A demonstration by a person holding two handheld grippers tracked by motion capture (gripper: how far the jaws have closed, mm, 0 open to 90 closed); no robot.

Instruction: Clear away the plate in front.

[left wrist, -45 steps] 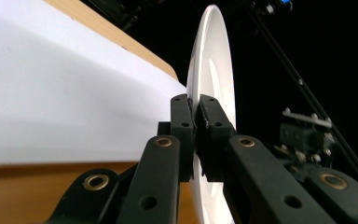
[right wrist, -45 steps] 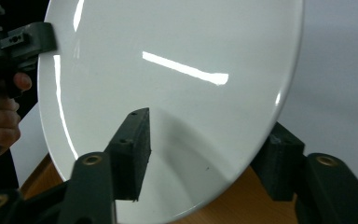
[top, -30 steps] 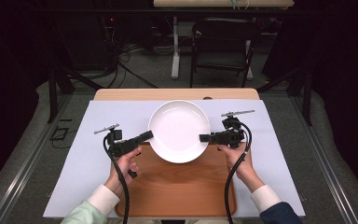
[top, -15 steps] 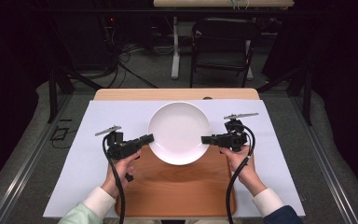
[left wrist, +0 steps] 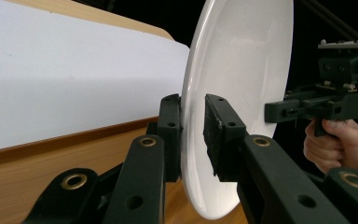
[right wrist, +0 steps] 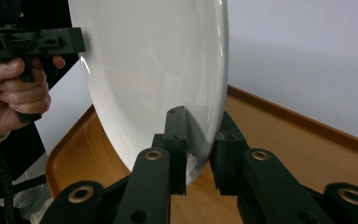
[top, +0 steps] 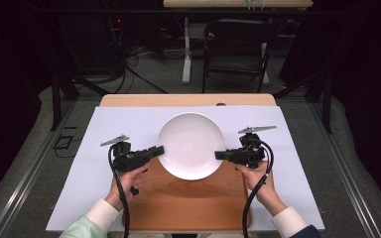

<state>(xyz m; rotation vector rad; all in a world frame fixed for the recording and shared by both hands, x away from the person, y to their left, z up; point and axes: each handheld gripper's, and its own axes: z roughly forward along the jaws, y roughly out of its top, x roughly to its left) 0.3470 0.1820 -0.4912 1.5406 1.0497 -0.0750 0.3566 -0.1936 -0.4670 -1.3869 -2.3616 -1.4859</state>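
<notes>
A white plate (top: 190, 145) is pinched at opposite rims by the left gripper (top: 155, 149) and right gripper (top: 220, 155), above a wooden tray (top: 188, 201) on white paper (top: 129, 121).

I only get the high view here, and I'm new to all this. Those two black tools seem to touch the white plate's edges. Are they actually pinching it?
Observer: Yes. In the left gripper view, the left gripper has one jaw on each face of the plate rim, closed on it.
Operator: And the other tool?
Observer: Same. The right gripper view shows the right gripper clamping the opposite rim between its jaws.
Operator: Is the plate lying on the table?
Observer: It looks lifted: in the right gripper view the wooden board lies well behind the plate's underside, with a gap.
</notes>
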